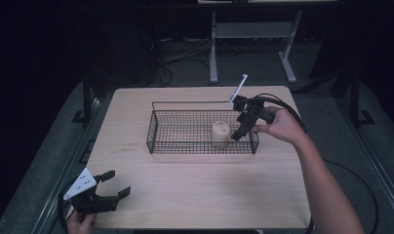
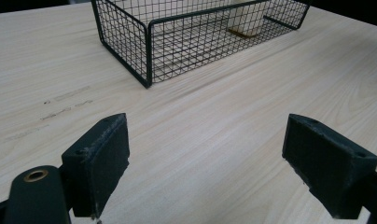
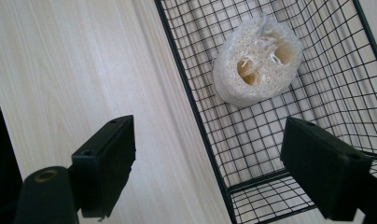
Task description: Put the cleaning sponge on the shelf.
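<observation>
Loofah [image 1: 220, 132] upright on the floor of the wire basket [image 1: 155, 127], toward the basket's right end, bored end face up; cut channels of that face plain in the right gripper view [image 3: 257, 65]. Basket at mid-bench [image 1: 195, 195], long axis running left to right. Right tongs [image 1: 240, 130] held over the basket's right end, jaws wide apart and gripping nothing, tilted down and leftward toward the loofah. In the right gripper view, one jaw outside the basket wall over bare bench [image 3: 74, 70], the other inside above the mesh, loofah ahead of the gap and offset toward the inner jaw. Left tongs [image 1: 116, 185] low at the bench's near left corner, likewise fully spread and empty, well apart from the basket; from there the basket's near left corner [image 2: 149, 70] ahead and the loofah [image 2: 245, 21] far off behind mesh. Right tongs by far the nearer. Probable step in hand: approach for a grasp of the loofah from above. Governing relation: loofah's axis vertical, lying forward of and below the right tongs, so likely a shift inward clear of the wall, then a descent with jaws astride the rounded flank.
</observation>
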Demonstrator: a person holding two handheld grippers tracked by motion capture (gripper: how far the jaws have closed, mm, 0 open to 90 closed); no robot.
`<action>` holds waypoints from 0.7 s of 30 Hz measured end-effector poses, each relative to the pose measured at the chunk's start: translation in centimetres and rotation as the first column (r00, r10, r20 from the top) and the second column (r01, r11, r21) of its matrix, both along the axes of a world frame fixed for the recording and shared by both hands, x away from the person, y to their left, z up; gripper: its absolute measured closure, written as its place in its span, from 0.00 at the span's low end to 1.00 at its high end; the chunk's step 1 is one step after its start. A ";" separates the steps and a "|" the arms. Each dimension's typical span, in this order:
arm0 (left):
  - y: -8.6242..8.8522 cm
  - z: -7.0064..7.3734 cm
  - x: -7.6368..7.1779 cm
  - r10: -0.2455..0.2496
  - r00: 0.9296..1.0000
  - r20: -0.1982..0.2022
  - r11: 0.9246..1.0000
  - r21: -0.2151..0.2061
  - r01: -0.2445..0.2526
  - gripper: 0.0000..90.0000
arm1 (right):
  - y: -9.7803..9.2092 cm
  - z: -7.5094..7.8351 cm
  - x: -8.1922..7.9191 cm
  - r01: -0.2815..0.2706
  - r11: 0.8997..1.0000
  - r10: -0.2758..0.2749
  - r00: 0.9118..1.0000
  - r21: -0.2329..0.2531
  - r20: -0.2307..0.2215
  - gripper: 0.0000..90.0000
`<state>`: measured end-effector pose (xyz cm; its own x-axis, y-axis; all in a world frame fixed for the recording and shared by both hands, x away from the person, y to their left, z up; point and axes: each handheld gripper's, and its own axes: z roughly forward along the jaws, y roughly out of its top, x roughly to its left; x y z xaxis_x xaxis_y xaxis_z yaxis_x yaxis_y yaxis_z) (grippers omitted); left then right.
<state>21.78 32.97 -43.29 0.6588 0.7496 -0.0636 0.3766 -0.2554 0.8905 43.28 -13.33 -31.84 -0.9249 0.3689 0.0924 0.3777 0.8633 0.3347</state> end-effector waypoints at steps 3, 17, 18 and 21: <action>0.0 0.0 0.0 -0.001 1.000 0.000 1.000 -0.001 0.001 0.16 | -0.1 0.0 -0.3 0.000 1.000 0.000 1.000 0.000 -0.002 0.19; -0.2 0.0 0.0 -0.006 1.000 -0.001 1.000 0.004 0.006 0.16 | -1.2 -0.3 -1.8 -0.004 1.000 0.005 1.000 0.006 -0.008 0.19; -0.2 0.0 0.0 -0.007 1.000 -0.002 1.000 0.005 0.007 0.16 | -1.4 -0.5 -1.9 -0.005 1.000 0.005 1.000 0.004 -0.009 0.19; -0.3 0.0 0.0 -0.007 1.000 -0.003 1.000 0.003 0.007 0.16 | -1.5 -0.7 -2.1 -0.002 1.000 0.002 1.000 -0.002 -0.020 0.19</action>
<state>21.78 32.71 -43.33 0.6636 0.7454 -0.0635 0.3776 -0.2604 0.8886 41.21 -14.86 -32.58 -0.9235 0.3675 0.1103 0.3829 0.8645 0.3256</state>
